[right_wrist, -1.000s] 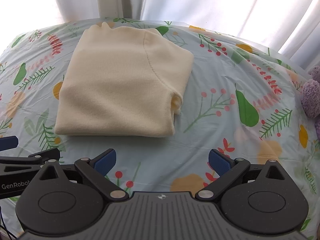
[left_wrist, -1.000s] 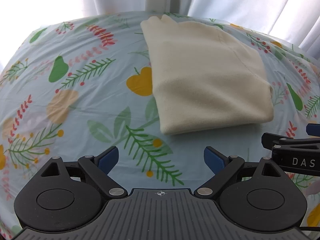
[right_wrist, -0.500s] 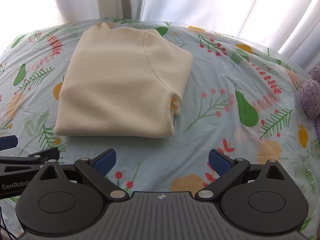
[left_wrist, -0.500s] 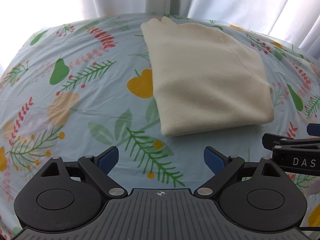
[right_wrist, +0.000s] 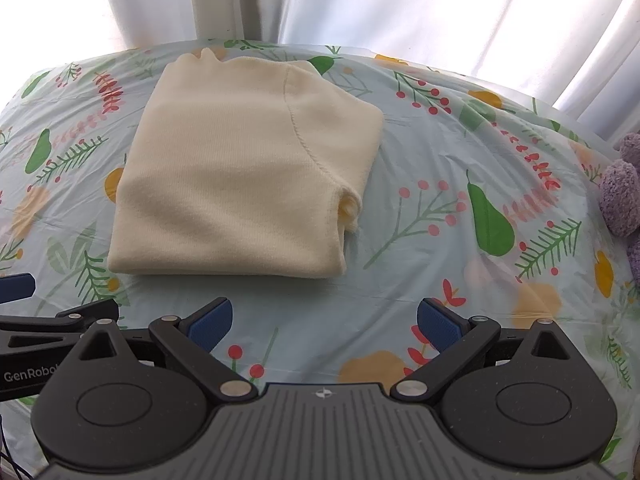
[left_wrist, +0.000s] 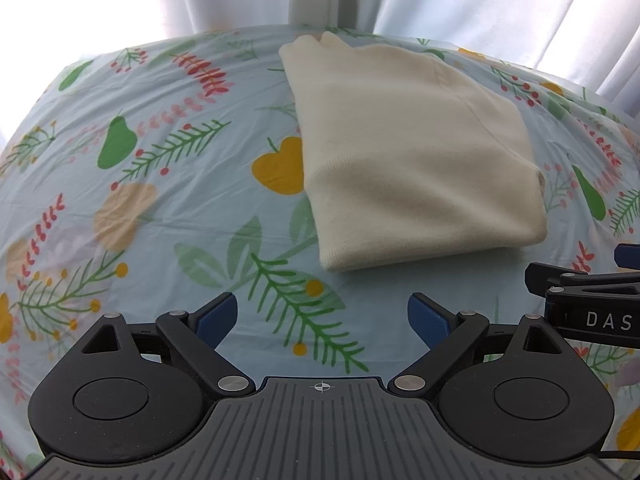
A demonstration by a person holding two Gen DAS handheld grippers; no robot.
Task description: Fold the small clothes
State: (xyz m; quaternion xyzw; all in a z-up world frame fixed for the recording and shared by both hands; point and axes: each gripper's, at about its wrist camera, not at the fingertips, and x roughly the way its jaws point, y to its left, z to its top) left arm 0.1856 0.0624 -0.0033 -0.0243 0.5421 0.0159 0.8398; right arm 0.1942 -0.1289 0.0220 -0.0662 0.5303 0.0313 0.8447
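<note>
A cream knit garment [left_wrist: 416,160] lies folded into a flat rectangle on the table; it also shows in the right wrist view [right_wrist: 244,176]. My left gripper [left_wrist: 322,314] is open and empty, hovering just short of the garment's near left corner. My right gripper [right_wrist: 324,320] is open and empty, just short of the garment's near right edge. Each gripper shows at the side of the other's view, the right one [left_wrist: 588,300] and the left one [right_wrist: 52,320].
The table wears a light blue cloth [right_wrist: 460,280] printed with pears, leaves and berries. White curtains [right_wrist: 400,4] hang behind the far edge. A purple plush thing [right_wrist: 622,196] sits at the right edge.
Both grippers have drawn back very slightly; the garment sits a touch lower in both views. Nothing was taken hold of or let go.
</note>
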